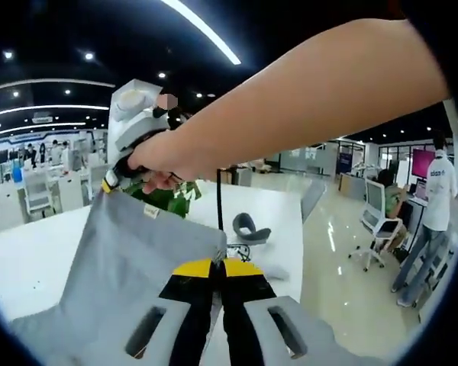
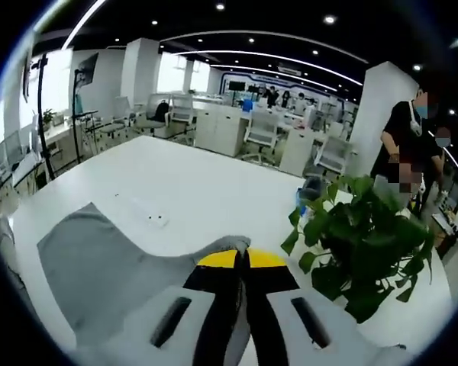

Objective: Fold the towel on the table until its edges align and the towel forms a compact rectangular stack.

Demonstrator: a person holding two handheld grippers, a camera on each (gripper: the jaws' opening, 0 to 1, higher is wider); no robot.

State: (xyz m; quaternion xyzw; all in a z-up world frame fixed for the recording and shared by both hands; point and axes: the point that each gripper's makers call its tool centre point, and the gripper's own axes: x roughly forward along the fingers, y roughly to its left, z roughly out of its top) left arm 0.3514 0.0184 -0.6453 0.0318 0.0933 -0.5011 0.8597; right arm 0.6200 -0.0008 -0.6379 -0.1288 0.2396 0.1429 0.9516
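**Towel lifted by two corners over a white desk**

Office space with ceiling strip lights surrounds a white desk (image 2: 191, 191). A grey towel (image 1: 122, 267) hangs lifted above it, partly trailing on the surface (image 2: 91, 267). The left tongs (image 1: 217, 267) are pressed together on the towel's edge, cloth pinched between the yellow tips. The right tongs (image 2: 240, 258) likewise pinch a raised fold of the towel. In the left gripper view, the right tongs (image 1: 114, 179) appear at the far corner, gripped by a hand (image 1: 164, 156). A potted plant (image 2: 359, 236) stands just beside the right tongs. Office chairs (image 1: 378, 229) and people stand well apart.
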